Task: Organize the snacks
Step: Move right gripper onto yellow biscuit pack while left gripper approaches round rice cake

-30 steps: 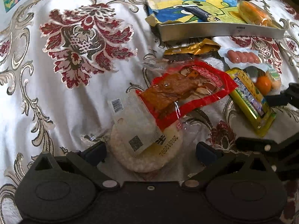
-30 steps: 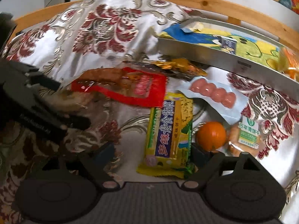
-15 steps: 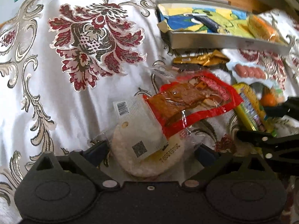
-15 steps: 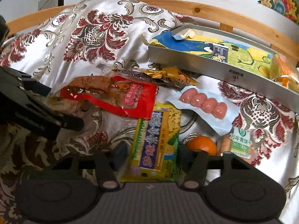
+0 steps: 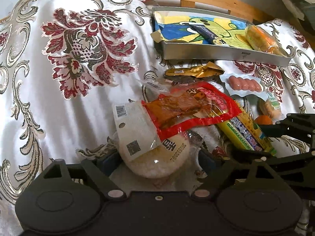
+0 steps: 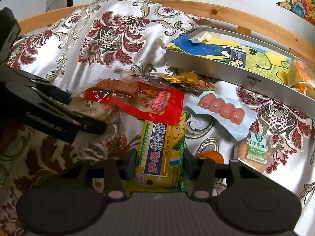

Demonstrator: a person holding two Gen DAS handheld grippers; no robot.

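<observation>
Floral bedspread (image 5: 82,90), right gripper (image 6: 159,162) closed on yellow cracker pack (image 6: 160,153), its far end under red pouch (image 6: 145,102), left gripper (image 5: 157,158) wide around round rice cake (image 5: 155,157), contact unclear, orange (image 6: 210,155) half-hidden beside right finger.

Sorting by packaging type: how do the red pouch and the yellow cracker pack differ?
The red pouch is flat with a clear window showing brown food; the yellow cracker pack is opaque, printed with large characters. The pouch lies on top, overlapping the pack's far end. The pack sits between the fingers of the right tool; the pouch does not, though it also overlaps the round rice cake between the left tool's fingers. Both rest on the floral cloth.
</observation>
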